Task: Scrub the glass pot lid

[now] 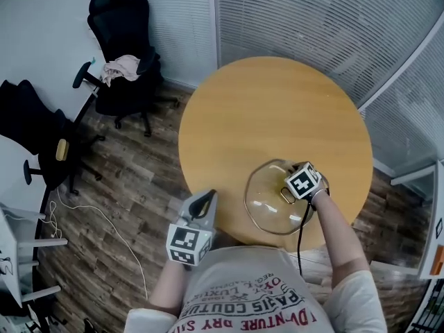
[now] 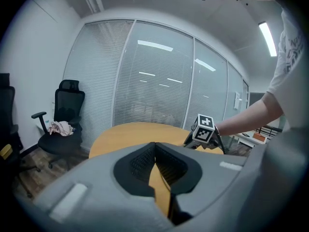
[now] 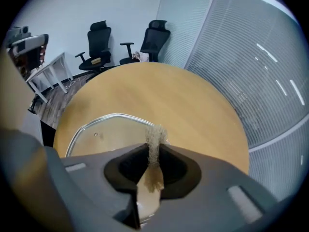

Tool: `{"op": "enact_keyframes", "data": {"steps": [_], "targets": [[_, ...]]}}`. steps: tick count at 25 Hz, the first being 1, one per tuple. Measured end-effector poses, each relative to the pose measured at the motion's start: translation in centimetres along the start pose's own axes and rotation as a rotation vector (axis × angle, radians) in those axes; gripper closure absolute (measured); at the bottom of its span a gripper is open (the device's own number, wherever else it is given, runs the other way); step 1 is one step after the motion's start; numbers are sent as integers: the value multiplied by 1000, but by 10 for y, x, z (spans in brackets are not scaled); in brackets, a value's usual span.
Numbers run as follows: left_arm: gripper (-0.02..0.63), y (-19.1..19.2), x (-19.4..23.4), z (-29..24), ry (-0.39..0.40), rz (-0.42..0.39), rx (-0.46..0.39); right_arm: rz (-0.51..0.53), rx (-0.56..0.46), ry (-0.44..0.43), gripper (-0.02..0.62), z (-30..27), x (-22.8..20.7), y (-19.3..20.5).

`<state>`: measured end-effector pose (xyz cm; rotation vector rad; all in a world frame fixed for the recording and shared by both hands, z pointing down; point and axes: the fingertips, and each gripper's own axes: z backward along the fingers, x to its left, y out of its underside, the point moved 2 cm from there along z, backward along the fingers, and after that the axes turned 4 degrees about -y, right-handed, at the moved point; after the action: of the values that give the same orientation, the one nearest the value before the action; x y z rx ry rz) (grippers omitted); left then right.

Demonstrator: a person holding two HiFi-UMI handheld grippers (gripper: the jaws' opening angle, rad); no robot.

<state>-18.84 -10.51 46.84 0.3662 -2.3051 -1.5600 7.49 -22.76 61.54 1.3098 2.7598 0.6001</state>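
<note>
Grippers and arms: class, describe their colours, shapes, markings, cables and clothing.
The left gripper and right gripper both have grey moulded bodies, black ribbed fingers and a white cube with black square markers. A black cable runs from the right one. The person wears a pale short-sleeved T-shirt with lettering.

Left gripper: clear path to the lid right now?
Probably yes. The left gripper hangs shut and empty at the near edge of the table, with only bare table between it and the left rim of the lid. The right gripper, clamping a scourer, sits over the lid's right side.
</note>
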Motion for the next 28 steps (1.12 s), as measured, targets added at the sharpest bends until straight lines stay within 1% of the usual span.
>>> {"op": "enact_keyframes", "data": {"steps": [4, 7, 9, 11, 14, 16, 18, 21, 25, 28], "targets": [[598, 0, 8, 0, -41, 10, 8, -102, 142, 2, 531, -25, -23, 31], [598, 2, 12, -1, -62, 14, 12, -160, 216, 32, 531, -35, -35, 50], [598, 5, 15, -2, -73, 16, 20, -162, 192, 29, 530, -44, -36, 46], [598, 8, 18, -2, -79, 20, 27, -143, 169, 19, 531, -49, -33, 40], [598, 10, 21, -2, -84, 19, 26, -123, 183, 20, 531, -52, -30, 36], [598, 10, 21, -5, -85, 17, 25, -97, 150, -3, 531, -55, -25, 26], [598, 10, 21, -6, -83, 19, 27, -77, 151, -12, 531, -56, -20, 20], [598, 11, 23, -6, -83, 24, 34, -25, 117, -35, 531, -59, -9, 2], [598, 15, 25, -4, -87, 29, 40, 1, 136, -39, 529, -62, 1, -5], [598, 21, 28, 0, -98, 31, 39, 33, 128, -54, 531, -63, 10, -13]]}}
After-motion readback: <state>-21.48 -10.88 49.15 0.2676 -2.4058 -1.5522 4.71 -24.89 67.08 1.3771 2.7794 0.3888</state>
